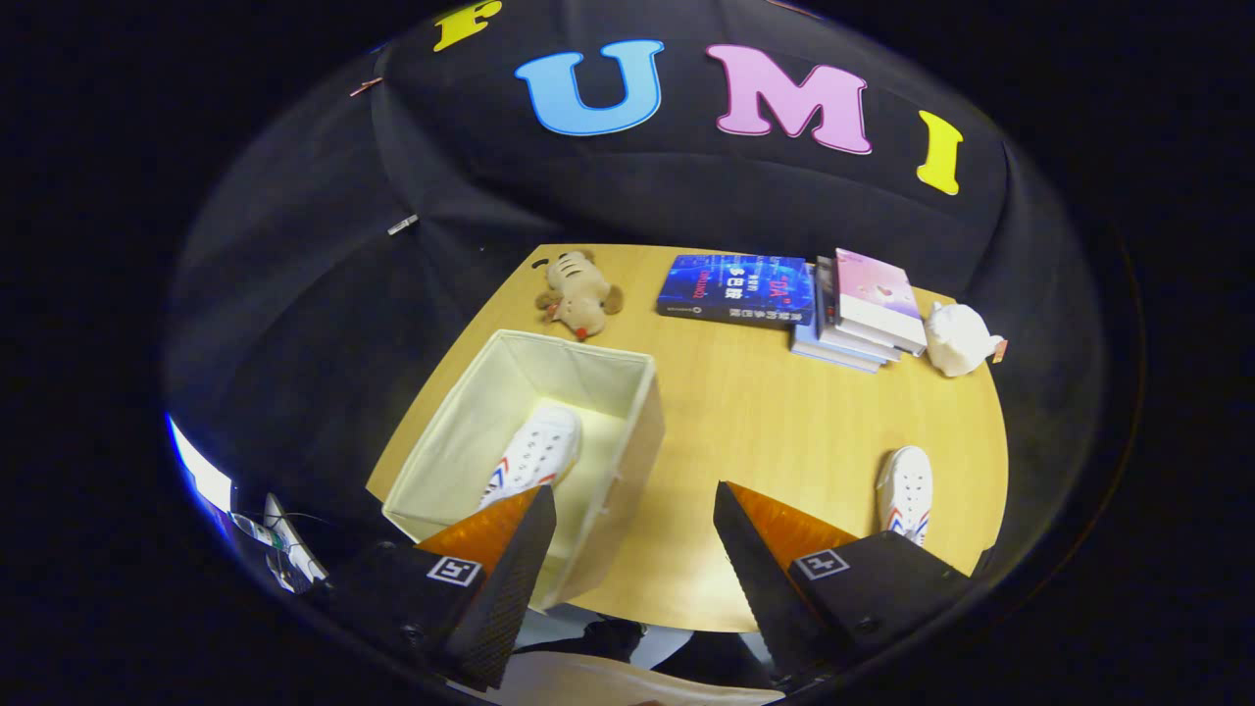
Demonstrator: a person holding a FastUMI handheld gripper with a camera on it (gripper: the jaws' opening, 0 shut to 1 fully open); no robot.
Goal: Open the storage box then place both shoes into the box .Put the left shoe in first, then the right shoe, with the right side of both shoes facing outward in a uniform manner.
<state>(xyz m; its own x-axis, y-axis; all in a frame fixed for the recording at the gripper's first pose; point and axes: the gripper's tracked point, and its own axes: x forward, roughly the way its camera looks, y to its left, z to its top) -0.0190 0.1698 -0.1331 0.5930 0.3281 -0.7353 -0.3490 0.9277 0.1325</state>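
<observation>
Bright overhead light falls evenly on the worktop (pixel 765 431), leaving soft shadows inside the box (pixel 534 431). Fisheye bending curves the far edges. The spread jaws look slightly soft up close.

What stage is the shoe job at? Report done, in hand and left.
Done: the storage box stands open, and one shoe already lies inside it. In hand: nothing; the gripper is open and empty above the table, its fingers apart. Left: the second shoe still sits on the table beyond the right finger, to be picked up and placed in the box beside the first.
</observation>
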